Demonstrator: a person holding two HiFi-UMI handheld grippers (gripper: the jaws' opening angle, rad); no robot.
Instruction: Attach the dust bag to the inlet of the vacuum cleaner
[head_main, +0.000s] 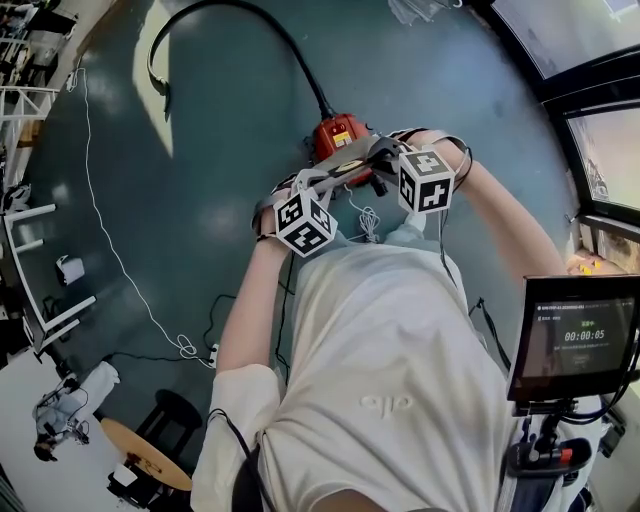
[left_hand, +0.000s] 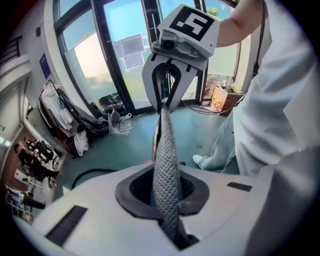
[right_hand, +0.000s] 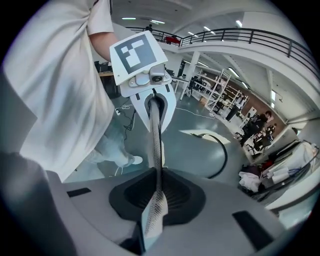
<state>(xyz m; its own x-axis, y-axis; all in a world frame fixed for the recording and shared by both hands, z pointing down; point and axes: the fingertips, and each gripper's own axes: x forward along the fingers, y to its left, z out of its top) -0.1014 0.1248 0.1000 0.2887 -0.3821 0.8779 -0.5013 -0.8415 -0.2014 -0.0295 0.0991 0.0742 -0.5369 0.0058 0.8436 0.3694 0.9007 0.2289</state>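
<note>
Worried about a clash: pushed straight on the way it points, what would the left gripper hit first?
Probably the right gripper, facing it and pinching the other end of the dust bag; depth is unclear.

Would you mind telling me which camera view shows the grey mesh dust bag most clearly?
The left gripper view: the grey mesh dust bag faces the camera broadside, stretched from the left tongs to the right tongs. The right gripper view shows it thin, nearly edge-on. In the head view the marker cubes mostly hide it.
</note>
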